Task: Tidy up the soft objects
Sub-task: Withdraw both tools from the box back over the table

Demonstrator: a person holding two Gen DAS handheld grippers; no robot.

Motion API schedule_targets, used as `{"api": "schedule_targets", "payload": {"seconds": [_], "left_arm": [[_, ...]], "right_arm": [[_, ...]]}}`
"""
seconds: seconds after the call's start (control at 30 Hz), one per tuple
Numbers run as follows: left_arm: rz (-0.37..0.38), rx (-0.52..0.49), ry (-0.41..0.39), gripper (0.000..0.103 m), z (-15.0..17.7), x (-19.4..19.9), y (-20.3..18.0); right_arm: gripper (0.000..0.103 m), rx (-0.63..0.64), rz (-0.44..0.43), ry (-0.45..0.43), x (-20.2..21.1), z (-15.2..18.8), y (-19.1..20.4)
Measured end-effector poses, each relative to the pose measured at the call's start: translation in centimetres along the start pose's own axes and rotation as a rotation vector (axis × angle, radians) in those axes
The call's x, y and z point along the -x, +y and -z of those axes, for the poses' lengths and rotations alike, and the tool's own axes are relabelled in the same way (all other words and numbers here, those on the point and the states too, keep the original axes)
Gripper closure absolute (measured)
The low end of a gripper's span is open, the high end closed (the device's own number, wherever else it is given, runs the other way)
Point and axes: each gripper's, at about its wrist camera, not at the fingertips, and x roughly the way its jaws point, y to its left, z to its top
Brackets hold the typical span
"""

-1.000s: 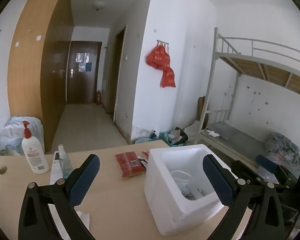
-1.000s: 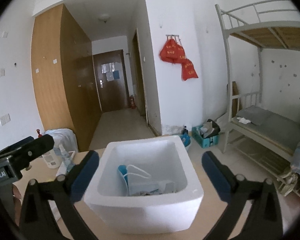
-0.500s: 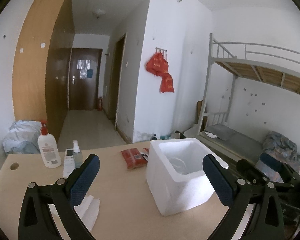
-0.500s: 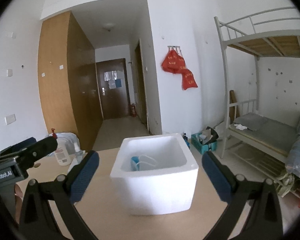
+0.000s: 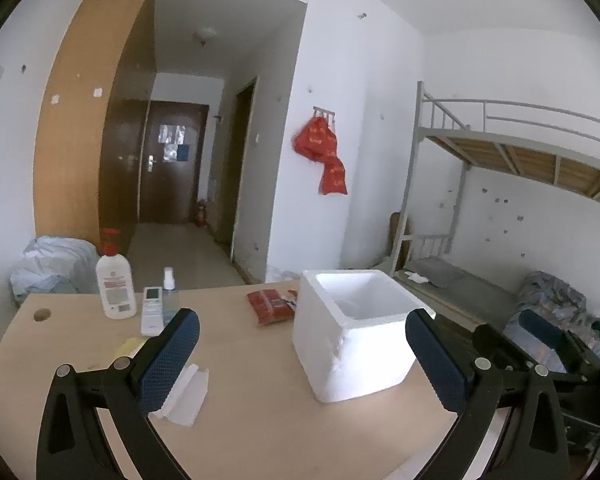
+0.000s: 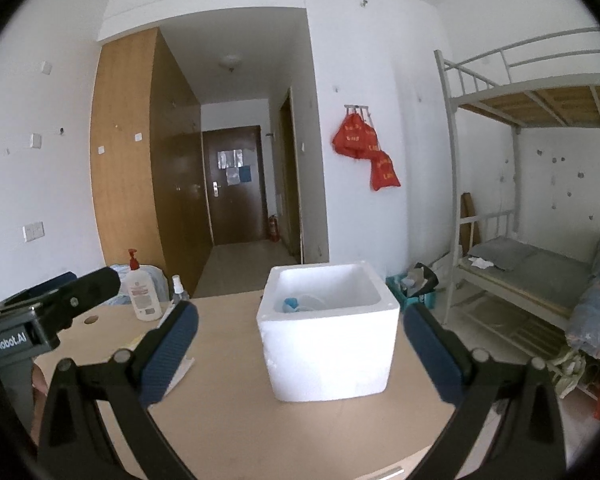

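Foam box (image 6: 328, 328) sits centre frame on the desk (image 6: 228, 420), straight ahead of my right gripper (image 6: 300, 354); left gripper (image 5: 302, 354) sees it right of centre. Both jaws spread wide, empty.

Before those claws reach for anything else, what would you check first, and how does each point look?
1. Left claw open and empty: ok.
2. Right claw open and empty: ok.
3. Foam box upright on the table: ok.
4. Room left in the box: cannot tell; only something blue shows inside.
5. White packet on the table within reach of the left claw: ok.
6. Red packet lying free beside the box: ok.
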Motion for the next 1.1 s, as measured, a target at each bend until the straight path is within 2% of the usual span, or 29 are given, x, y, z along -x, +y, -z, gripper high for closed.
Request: {"api": "schedule_targets", "payload": {"seconds": [0.27, 0.67, 0.9, 1.1], "left_arm": [[-0.042, -0.018, 0.003, 0.000, 1.7, 2.5, 0.2], [-0.115, -0.018, -0.019, 0.000, 2.6, 4.5, 1.2], [-0.192, 0.008, -0.017, 0.000, 2.7, 4.8, 3.4], [-0.315, 0.012, -0.017, 0.000, 2.7, 5.5, 5.5]], "right_arm": [[0.000, 0.015, -0.011, -0.005, 1.7, 1.1, 0.9], [0.000, 0.040, -0.058, -0.006, 1.9, 1.7, 2.1], [0.000, 0.052, -0.123, 0.024, 0.1, 2.2, 3.9], [0.000, 0.063, -0.235, 0.040, -1.5, 2.2, 6.2]]}}
